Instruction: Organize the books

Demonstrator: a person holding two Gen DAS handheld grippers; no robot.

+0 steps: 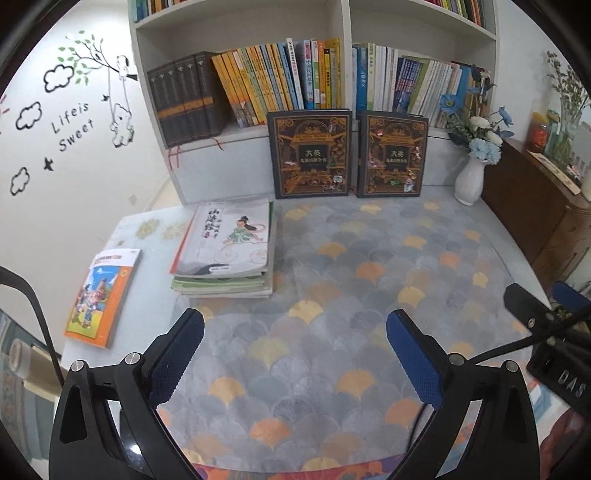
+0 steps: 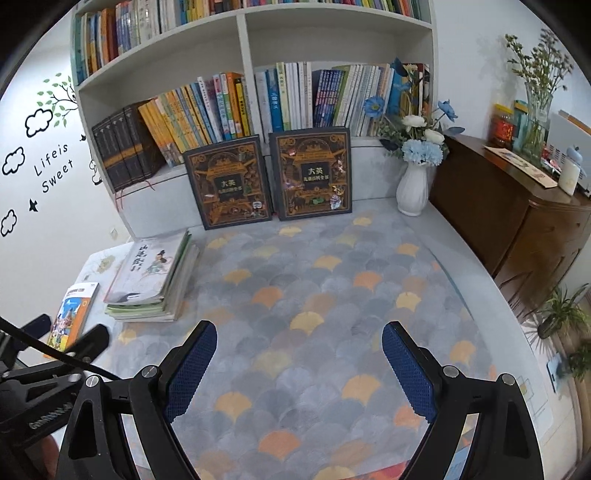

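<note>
The wall decal (image 1: 72, 125) beside the bookshelf (image 1: 236, 22) reads "Lifeis Sweet".

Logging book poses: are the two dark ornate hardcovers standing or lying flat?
Standing: both dark ornate hardcovers rest on their bottom edges, leaning back against the white bookshelf.

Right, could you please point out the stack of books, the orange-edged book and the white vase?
stack of books (image 1: 229, 243), left wrist view, top cover.
orange-edged book (image 1: 101, 295), left wrist view, front cover.
white vase (image 2: 412, 188), right wrist view, ribbed body.
</note>
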